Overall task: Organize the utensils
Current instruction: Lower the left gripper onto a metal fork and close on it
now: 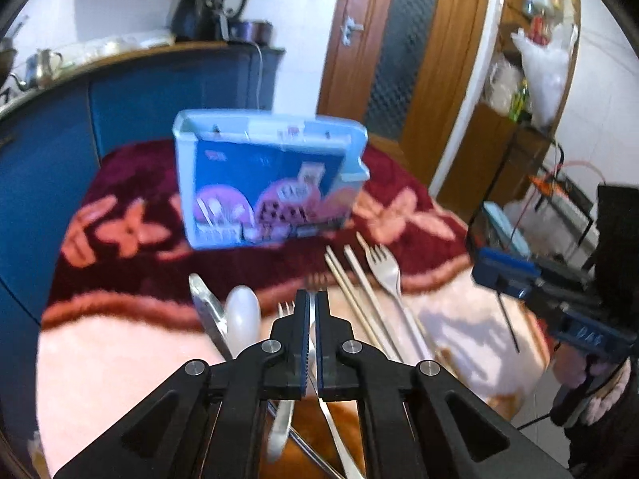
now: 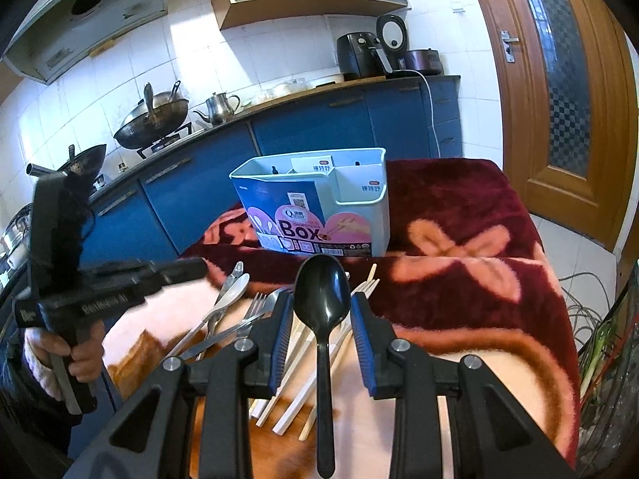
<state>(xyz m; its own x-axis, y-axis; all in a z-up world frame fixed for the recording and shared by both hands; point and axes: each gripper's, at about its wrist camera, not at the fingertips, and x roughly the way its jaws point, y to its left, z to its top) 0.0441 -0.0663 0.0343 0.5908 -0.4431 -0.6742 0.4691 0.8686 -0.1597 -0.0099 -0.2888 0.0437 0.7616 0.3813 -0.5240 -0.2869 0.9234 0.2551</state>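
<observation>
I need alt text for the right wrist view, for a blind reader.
The open right gripper frames a black spoon lying on the blanket. Behind it stands a blue box; metal cutlery lies to the left.

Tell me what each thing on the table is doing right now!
Left gripper: shut on a thin metal utensil handle.
Right gripper: open, fingers either side of the black spoon.
Black spoon: bowl facing up, not squeezed.
Utensil box: upright, open top; what is inside cannot be told.
Chopsticks: lying loose on the blanket.
Metal forks and spoons: piled loose.
</observation>
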